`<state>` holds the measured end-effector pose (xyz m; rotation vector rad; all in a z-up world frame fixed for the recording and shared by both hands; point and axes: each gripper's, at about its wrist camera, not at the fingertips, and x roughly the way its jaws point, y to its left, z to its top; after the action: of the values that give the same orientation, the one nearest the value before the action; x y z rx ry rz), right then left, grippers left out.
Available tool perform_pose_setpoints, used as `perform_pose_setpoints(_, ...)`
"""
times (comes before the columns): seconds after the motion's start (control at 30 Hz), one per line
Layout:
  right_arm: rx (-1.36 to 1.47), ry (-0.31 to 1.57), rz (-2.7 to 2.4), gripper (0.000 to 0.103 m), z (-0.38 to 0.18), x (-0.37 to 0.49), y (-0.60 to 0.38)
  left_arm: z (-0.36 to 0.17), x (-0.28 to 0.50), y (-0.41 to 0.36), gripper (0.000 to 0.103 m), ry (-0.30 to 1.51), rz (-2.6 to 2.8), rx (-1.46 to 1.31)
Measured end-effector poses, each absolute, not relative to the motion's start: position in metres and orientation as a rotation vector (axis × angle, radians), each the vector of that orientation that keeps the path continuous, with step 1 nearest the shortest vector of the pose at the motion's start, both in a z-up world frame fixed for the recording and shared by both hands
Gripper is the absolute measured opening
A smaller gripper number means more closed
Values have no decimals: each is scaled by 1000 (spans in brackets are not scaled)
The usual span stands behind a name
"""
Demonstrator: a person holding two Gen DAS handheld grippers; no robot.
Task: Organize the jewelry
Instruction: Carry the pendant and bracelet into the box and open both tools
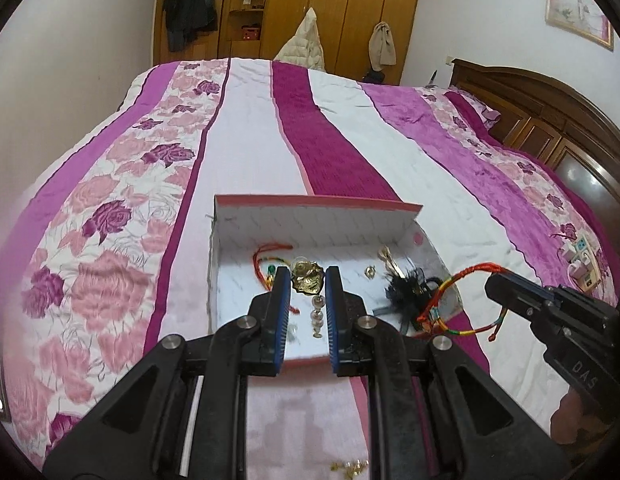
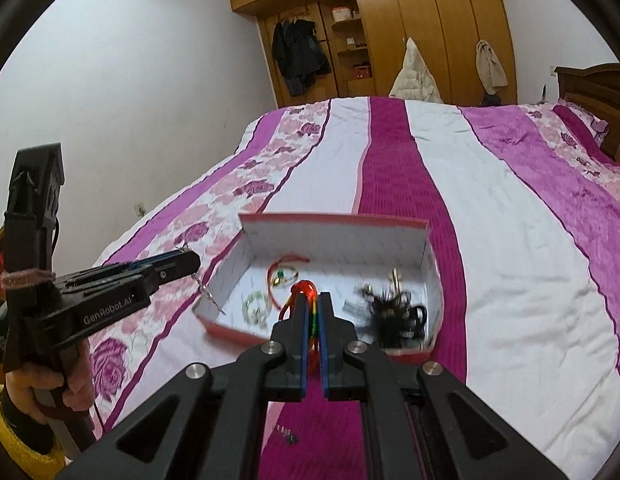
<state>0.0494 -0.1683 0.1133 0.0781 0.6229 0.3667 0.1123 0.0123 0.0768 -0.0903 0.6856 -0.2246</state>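
Right gripper [image 2: 314, 330] pinches rainbow cord bracelet [image 1: 466, 304] (loop dangling sideways) beside box [image 1: 310, 216].

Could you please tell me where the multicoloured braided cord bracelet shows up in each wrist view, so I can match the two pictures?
Left wrist view: the multicoloured cord bracelet hangs at right, pinched by the right gripper beside the box's right wall.
Right wrist view: it sits at bottom centre, clamped in the right gripper, its red loop poking out above.
Shared landmark: the open red-rimmed box on the striped bedspread.

Rainbow bracelet [image 2: 313, 312], red-rimmed white box [image 1: 310, 202], floral purple bedspread [image 1: 121, 216]
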Motion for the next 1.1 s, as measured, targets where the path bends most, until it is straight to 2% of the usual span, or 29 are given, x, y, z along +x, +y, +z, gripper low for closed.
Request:
perform_pose_setpoints(0.27, 97, 627, 350, 5, 110, 92, -163, 67, 143, 13, 9, 704, -210, -92)
perform_pose_setpoints(1.1, 143, 819, 292, 6, 20, 204, -151, -9, 208, 4, 9, 856, -172, -96)
